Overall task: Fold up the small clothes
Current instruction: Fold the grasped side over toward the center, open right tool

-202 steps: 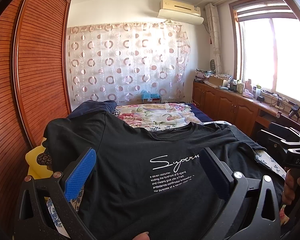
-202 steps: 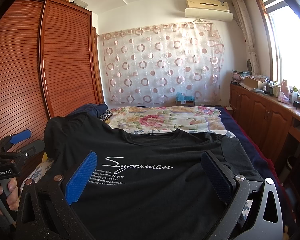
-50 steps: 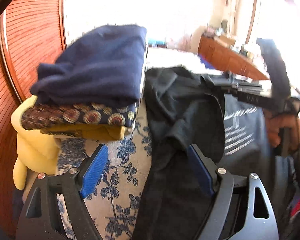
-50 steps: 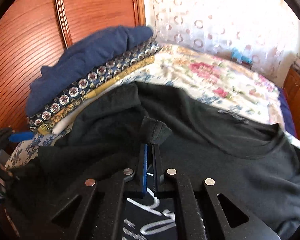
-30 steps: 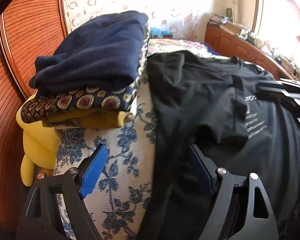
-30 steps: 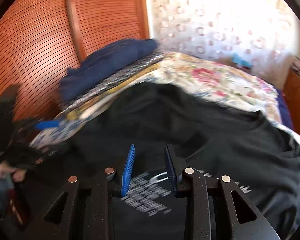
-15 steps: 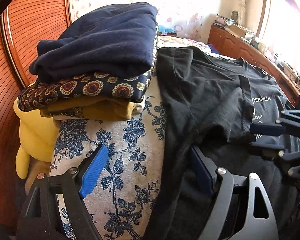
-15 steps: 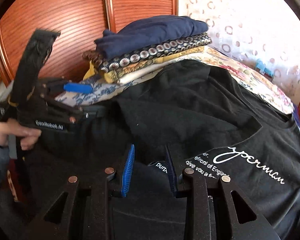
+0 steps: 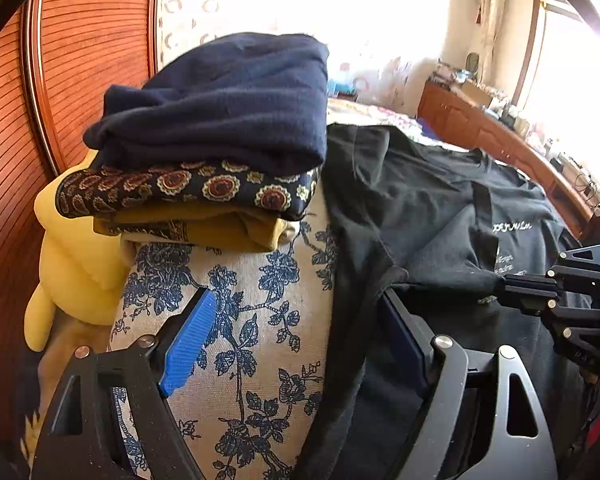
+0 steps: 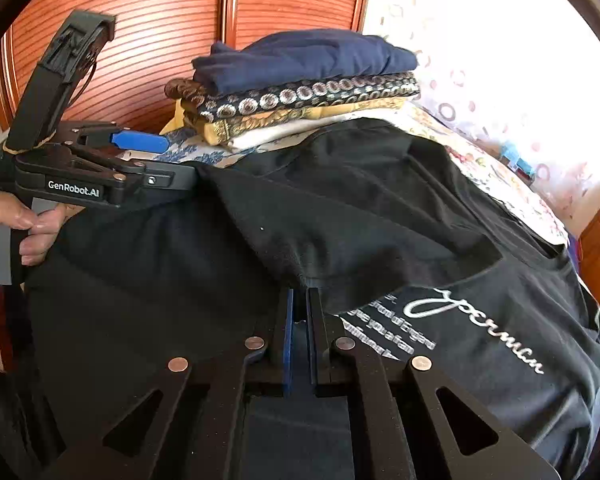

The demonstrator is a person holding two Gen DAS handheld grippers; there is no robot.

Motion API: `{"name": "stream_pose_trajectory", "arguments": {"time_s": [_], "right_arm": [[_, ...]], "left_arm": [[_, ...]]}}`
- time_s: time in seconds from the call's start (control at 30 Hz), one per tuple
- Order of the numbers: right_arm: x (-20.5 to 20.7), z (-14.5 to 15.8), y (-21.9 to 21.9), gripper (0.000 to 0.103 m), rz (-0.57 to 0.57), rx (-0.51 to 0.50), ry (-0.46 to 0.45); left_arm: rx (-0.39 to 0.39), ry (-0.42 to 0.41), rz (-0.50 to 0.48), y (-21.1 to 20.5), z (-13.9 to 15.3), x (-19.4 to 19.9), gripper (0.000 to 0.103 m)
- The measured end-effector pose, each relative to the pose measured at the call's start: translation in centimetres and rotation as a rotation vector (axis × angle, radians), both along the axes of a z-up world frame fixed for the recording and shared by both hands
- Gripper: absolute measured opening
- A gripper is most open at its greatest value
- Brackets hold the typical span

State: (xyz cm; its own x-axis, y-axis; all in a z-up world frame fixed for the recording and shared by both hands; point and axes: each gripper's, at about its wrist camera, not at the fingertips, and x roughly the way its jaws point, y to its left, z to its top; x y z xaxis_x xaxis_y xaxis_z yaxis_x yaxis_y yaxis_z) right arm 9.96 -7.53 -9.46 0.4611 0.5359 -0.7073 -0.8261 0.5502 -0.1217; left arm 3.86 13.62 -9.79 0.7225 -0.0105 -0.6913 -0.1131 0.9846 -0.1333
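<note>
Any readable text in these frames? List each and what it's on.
"GenRobot.AI": white label on the side of the left gripper.
Cursive white word ending "...perman": chest of the black T-shirt; its first letter hidden under the folded sleeve.
Small white lines beneath it: too blurred and partly covered to read.

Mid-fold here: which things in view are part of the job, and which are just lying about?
In the job:
black T-shirt
right gripper, shut on its fabric
left gripper, open at its edge

Lying about:
folded clothes stack
yellow plush toy
floral bed cover
</note>
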Motion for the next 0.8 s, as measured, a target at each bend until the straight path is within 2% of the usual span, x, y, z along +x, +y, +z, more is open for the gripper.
{"name": "stream_pose_trajectory", "arguments": {"time_s": [0.2,0.3,0.43,0.63,0.8], "right_arm": [[-0.7,0.6,-1.3,0.006,-0.002,0.024,0.0],[-0.8,0.4,-1.3,0.006,-0.012,0.018,-0.007],[-0.9,0.5,-1.6,0.006,-0.013,0.02,-0.001],[-1.2,0.9,-2.3,0.006,-0.017,0.043,0.013],[-1.6,1.4,-3.9,0.022,-0.061,0.071,0.007]], "left_arm": [[-0.005,-0.067,-0.05,-0.3,0.9,-1.5,0.083],[0.0,-0.075,-0.058,-0.6,1.3,-2.2,0.083],[-0.079,-0.094,-0.075,-0.4,2.1,-3.8,0.083],[-0.008,-0.088,-0.059,-2.2,3.4,-3.6,0.083],[0.037,-0.095,-0.079,-4.1,4.0,-2.9,0.083]]}}
